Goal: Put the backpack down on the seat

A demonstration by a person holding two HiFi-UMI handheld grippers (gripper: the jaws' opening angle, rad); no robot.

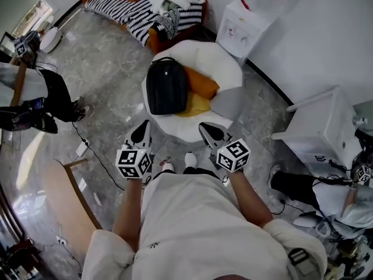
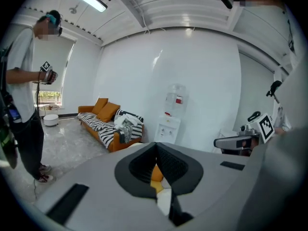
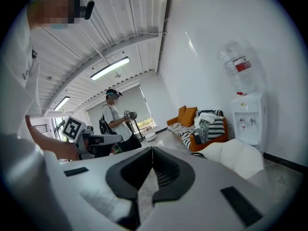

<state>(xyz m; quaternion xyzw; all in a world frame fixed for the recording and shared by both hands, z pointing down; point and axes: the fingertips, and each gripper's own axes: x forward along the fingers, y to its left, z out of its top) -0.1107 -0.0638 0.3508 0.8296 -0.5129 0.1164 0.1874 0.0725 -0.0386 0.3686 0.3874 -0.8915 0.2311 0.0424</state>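
Observation:
The black backpack (image 1: 166,86) lies flat on the left half of the round white seat (image 1: 224,69). Beside it on the seat are an orange cushion (image 1: 203,81), a yellow one (image 1: 196,105) and a grey one (image 1: 228,104). My left gripper (image 1: 144,125) hangs shut and empty just off the seat's near edge, below the backpack. My right gripper (image 1: 204,127) hangs level with it to the right, also shut and empty. In the left gripper view the jaws (image 2: 156,150) meet, with the orange cushion (image 2: 156,173) showing behind them. The right gripper view shows its jaws (image 3: 152,150) closed and the seat (image 3: 238,158) at right.
A striped sofa (image 1: 125,10) with orange cushions and clothes stands beyond the seat. A water dispenser (image 1: 240,23) is against the back wall, a white cabinet (image 1: 326,127) at right. One person stands at far left (image 1: 35,98), another at right (image 1: 326,197). A wooden bench (image 1: 64,197) and floor cables lie near left.

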